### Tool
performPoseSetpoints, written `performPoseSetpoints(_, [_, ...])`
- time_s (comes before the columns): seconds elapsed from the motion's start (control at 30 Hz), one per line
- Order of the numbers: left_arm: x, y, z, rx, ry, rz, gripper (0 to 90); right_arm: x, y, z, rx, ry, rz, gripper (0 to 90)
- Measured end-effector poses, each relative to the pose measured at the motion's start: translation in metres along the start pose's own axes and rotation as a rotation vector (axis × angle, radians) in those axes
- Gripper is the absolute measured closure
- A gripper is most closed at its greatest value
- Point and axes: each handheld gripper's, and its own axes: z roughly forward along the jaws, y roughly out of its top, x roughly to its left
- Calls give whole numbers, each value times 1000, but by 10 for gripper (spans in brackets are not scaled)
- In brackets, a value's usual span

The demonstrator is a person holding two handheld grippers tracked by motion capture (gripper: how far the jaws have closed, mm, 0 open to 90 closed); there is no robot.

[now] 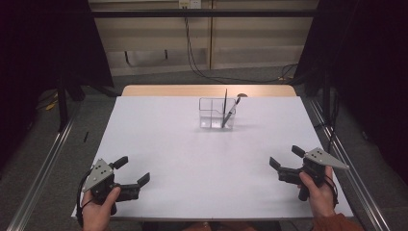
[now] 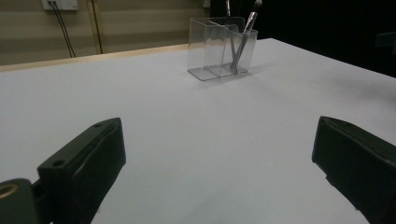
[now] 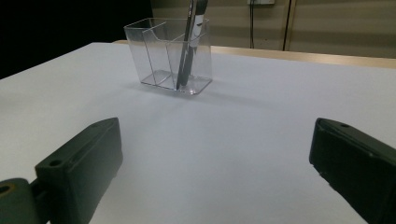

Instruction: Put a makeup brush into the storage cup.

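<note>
A clear plastic organiser [image 1: 217, 114] with compartments stands at the far middle of the white table [image 1: 192, 159]. Two slim utensils, one with a rounded head [image 1: 230, 109], lean in its right compartment. The organiser [image 2: 221, 47] appears ahead in the left gripper view, and the organiser [image 3: 171, 55] also stands ahead in the right gripper view. My left gripper [image 1: 132, 171] is held open near the front left corner, nothing between its jaws. My right gripper [image 1: 285, 157] is open near the front right edge, also empty. Both point toward the table's middle.
The table's wooden far edge [image 1: 207, 90] shows behind the white top. Metal rails [image 1: 43, 159] run along both sides of the table. Cables [image 1: 202, 67] lie on the floor by the back wall. Dark curtains flank the space.
</note>
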Motion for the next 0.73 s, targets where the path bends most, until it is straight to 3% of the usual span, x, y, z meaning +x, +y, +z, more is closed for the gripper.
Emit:
performPoseSetpoints(0.23, [-1, 0, 0, 4, -2, -2, 28, -1, -8, -9, 2, 5, 14, 14])
performPoseSetpoints(0.47, [-4, -1, 3, 10, -11, 4, 28, -3, -10, -20, -6, -1, -9, 4])
performPoseSetpoints(0.73, [-3, 0, 6, 19, -16, 6, 28, -6, -13, -20, 5, -3, -1, 5])
